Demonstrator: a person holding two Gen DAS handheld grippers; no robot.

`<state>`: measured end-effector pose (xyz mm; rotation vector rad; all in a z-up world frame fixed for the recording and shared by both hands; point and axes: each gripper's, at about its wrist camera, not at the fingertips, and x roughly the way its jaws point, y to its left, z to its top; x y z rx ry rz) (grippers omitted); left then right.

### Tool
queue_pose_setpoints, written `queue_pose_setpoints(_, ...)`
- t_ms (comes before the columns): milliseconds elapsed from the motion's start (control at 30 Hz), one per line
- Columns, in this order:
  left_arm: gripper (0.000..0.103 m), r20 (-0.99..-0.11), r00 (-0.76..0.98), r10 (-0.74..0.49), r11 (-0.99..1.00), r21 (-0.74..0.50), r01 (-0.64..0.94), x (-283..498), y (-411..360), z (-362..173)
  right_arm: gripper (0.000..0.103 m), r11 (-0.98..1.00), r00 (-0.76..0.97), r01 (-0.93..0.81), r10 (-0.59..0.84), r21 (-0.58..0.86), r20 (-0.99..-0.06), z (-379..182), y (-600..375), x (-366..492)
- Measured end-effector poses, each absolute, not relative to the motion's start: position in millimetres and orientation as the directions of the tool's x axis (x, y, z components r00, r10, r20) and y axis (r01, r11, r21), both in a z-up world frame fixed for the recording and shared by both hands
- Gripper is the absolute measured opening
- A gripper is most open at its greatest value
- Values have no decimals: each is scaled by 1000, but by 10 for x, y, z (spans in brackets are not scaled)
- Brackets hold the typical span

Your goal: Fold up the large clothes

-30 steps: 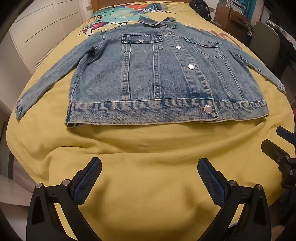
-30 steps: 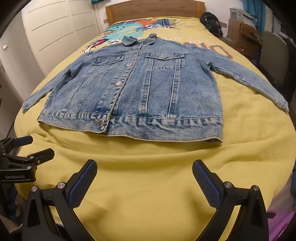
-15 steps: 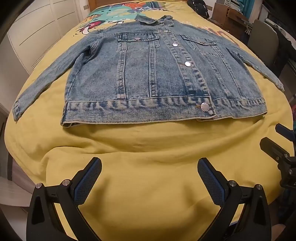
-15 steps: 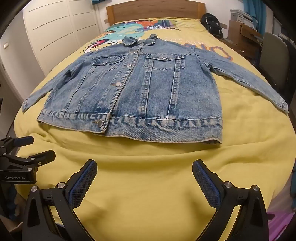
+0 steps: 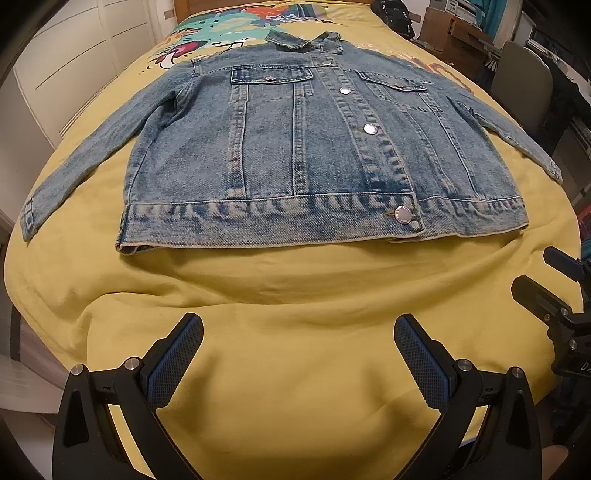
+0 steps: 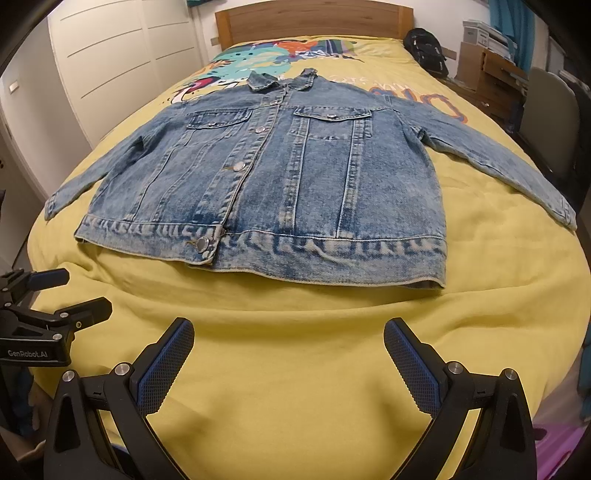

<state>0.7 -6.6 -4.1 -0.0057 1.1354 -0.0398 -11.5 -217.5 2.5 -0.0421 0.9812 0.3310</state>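
Note:
A blue denim jacket (image 5: 317,147) (image 6: 280,184) lies flat and buttoned on a yellow bedspread (image 5: 295,302) (image 6: 295,332), front side up, collar toward the headboard, both sleeves spread outward. My left gripper (image 5: 298,350) hovers open over bare bedspread short of the jacket's hem, nothing between its blue pads. My right gripper (image 6: 289,350) is also open and empty, at a similar distance from the hem. Each gripper appears at the edge of the other's view: the right gripper (image 5: 554,284) and the left gripper (image 6: 70,295).
White wardrobe doors (image 6: 110,66) run along the left of the bed. A wooden headboard (image 6: 314,18) stands at the far end, with a black bag (image 6: 424,51) beside it. A wooden desk (image 6: 487,77) and a grey chair (image 6: 550,122) crowd the right side.
The left gripper has advanced toward the jacket, which now looks larger and nearer. The right gripper has barely shifted. Both stay open.

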Motion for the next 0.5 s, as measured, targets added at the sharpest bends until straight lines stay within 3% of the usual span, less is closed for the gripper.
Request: queue_pose_setpoints(500,102,-913,407,-33,999,-20,37,6,-80,-72,103,948,512,-297,256,111,-820,20,-2174,-118)
